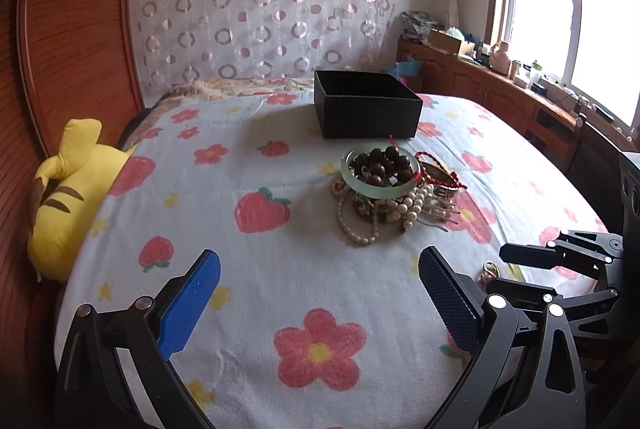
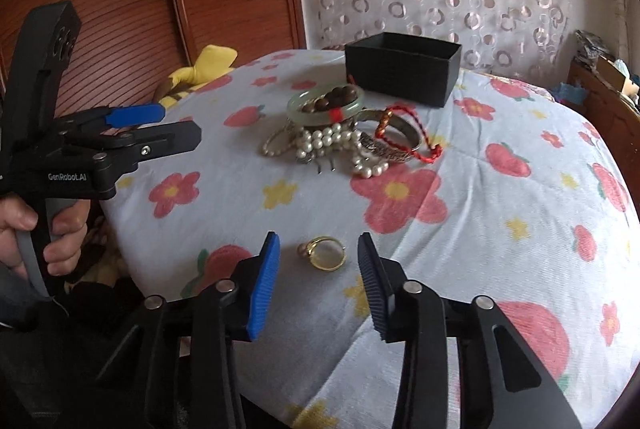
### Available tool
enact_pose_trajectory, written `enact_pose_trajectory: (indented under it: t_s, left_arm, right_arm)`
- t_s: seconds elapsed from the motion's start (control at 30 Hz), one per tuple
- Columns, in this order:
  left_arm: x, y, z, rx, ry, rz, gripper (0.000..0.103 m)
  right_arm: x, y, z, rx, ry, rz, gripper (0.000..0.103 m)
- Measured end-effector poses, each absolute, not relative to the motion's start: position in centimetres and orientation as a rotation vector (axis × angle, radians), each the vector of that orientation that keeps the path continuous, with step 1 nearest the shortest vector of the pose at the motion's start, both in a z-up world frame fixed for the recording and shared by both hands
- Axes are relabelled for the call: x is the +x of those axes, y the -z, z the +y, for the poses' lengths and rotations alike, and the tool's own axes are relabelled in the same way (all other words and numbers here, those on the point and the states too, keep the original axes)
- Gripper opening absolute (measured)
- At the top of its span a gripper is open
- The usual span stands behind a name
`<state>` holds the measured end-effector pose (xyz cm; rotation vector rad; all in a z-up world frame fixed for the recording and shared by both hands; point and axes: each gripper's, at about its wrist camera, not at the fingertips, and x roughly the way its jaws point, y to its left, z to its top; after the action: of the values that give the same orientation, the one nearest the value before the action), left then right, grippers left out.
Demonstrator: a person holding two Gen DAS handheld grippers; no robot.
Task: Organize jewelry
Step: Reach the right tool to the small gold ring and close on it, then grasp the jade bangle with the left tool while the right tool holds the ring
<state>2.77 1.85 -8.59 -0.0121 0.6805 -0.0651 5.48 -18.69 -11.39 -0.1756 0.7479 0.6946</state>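
A pile of jewelry [image 1: 384,189] lies mid-bed: a pale green bangle [image 1: 382,171] with dark wooden beads, pearl strands [image 2: 332,145], a metal bangle and a red cord bracelet [image 2: 416,141]. An open black box [image 1: 366,105] stands behind the pile; it also shows in the right wrist view [image 2: 402,67]. A gold ring [image 2: 326,253] lies apart, just ahead of and between the fingers of my open right gripper [image 2: 318,273], untouched. My left gripper [image 1: 320,277] is open and empty, short of the pile. The right gripper also shows in the left wrist view [image 1: 516,269].
A flowered blanket [image 1: 280,269] covers the bed. A yellow plush toy [image 1: 68,197] lies at the left edge by the wooden headboard. A cluttered wooden sideboard [image 1: 500,77] runs under the window on the right. A patterned curtain hangs behind.
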Motion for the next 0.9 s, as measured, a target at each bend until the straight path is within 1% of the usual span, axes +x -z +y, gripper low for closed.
enact_pose_trajectory:
  t_s: [0.13,0.17,0.23,0.4,0.47,0.5,0.9]
  left_arm:
    - [3.0,8.9,2.0,-0.017,0.068,0.693,0.096]
    - [3.1,8.9,2.0,-0.018,0.068,0.695,0.096]
    - [3.2,9.0,2.0,-0.021,0.070,0.699,0.096]
    - [3.6,9.4,2.0,-0.030,0.082,0.714,0.096]
    - [4.0,9.4,2.0,-0.027,0.088,0.723,0.096]
    - [4.2,9.5,1.8,-0.022,0.096,0.728,0.096]
    - [7.2,9.0,0.3,0.032,0.144,0.746,0.096]
  right_arm:
    - [5.5,11.6,-18.2,-0.220,-0.681,0.747,0.039]
    - [5.5,11.6,-18.1,-0.229,-0.676,0.744,0.037]
    - [5.5,11.7,-18.0,-0.253,-0.659,0.733,0.028]
    - [5.7,11.7,-18.3,-0.261,-0.669,0.727,0.027]
    - [6.0,11.5,-18.6,-0.248,-0.667,0.725,0.025]
    - [6.0,11.4,-18.8,-0.246,-0.666,0.719,0.012]
    - [6.5,10.9,-20.0,-0.239,-0.652,0.698,0.011]
